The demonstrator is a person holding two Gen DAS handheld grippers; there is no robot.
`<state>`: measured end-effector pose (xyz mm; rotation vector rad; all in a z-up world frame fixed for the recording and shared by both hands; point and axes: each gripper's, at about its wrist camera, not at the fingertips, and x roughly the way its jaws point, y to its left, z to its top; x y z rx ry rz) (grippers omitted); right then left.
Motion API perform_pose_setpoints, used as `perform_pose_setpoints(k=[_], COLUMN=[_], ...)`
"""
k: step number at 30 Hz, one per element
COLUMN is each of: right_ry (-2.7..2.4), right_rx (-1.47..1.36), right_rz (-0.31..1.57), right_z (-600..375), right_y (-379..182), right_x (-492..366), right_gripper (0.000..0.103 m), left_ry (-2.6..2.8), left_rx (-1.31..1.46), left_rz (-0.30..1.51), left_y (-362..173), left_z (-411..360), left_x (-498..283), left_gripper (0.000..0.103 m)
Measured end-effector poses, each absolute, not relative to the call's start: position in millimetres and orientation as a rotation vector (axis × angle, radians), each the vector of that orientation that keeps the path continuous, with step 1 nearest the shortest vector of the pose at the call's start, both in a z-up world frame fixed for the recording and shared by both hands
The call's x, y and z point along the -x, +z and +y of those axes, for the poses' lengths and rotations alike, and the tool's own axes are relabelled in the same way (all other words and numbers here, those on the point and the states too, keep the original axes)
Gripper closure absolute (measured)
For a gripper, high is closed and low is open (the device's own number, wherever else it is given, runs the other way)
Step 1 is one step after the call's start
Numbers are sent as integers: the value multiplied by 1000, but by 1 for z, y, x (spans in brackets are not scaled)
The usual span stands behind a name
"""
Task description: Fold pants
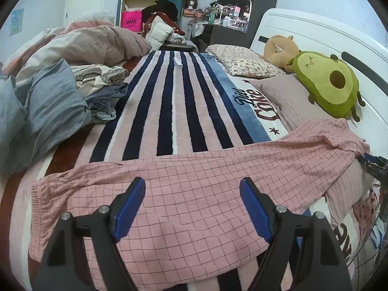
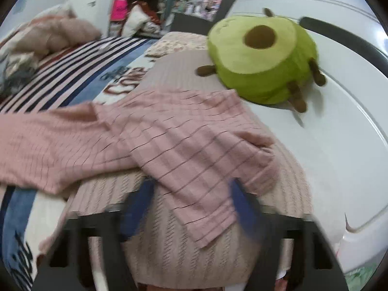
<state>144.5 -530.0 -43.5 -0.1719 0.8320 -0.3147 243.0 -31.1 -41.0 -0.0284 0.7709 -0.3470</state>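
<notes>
The pink checked pants (image 1: pixel 189 194) lie spread across the near end of the bed, waistband at the left, legs running right onto a pink pillow. My left gripper (image 1: pixel 192 194) is open and hovers just above the middle of the pants, holding nothing. In the right wrist view, which is motion-blurred, the pant legs (image 2: pixel 184 140) drape over the ribbed pink pillow (image 2: pixel 181 242). My right gripper (image 2: pixel 191 198) is open, its blue fingers on either side of the leg cuff end. It also shows at the right edge of the left wrist view (image 1: pixel 373 165).
A striped Diet Coke blanket (image 1: pixel 169 101) covers the bed. A green avocado plush (image 1: pixel 327 84) and a tan plush (image 1: pixel 278 51) lie against the white headboard (image 1: pixel 315 31). Piled bedding and clothes (image 1: pixel 48 92) sit at the left. A floral pillow (image 1: pixel 242 60) lies beyond.
</notes>
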Motion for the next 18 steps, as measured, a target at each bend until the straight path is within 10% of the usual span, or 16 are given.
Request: perform_pose_setpoints(k=[2, 18], right_ry=[-327, -360], right_rx=[146, 69], right_rz=[834, 764], right_z=[-536, -560], right_y=[-40, 32], right_x=[-145, -240], right_gripper=[98, 102], left_ry=[-344, -311], left_rx=[36, 49], left_rz=[769, 761], left_y=[-42, -52], left_z=[-31, -22], left_x=[-245, -277], left_gripper=[26, 26])
